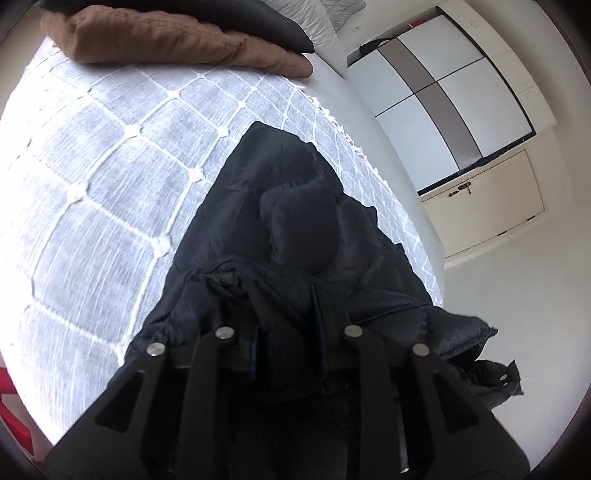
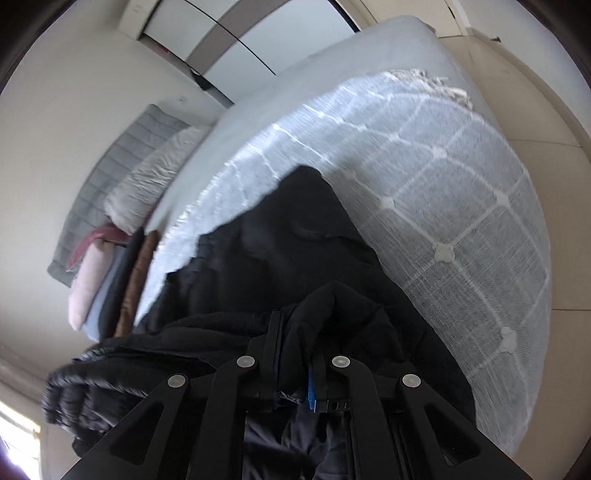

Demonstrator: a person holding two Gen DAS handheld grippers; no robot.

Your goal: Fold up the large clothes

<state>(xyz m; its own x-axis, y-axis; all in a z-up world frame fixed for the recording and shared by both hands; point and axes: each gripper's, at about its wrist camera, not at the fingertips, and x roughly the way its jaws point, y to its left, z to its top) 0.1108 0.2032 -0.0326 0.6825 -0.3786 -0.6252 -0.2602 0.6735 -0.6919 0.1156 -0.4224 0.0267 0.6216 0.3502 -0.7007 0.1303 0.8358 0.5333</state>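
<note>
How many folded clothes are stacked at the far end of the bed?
At least 2 in the left wrist view: a brown one below and a black one on top. The right wrist view suggests more in that pile.

Jacket (image 1: 295,221): black quilted cloth, smooth, faint sheen. 
Bedspread (image 1: 92,166): pale woven cloth, coarse, white raised grid with knots. 
Grippers (image 1: 288,317): matt black plastic, bright metal pins. 
Brown throw (image 1: 166,40): matt quilted cloth.
</note>
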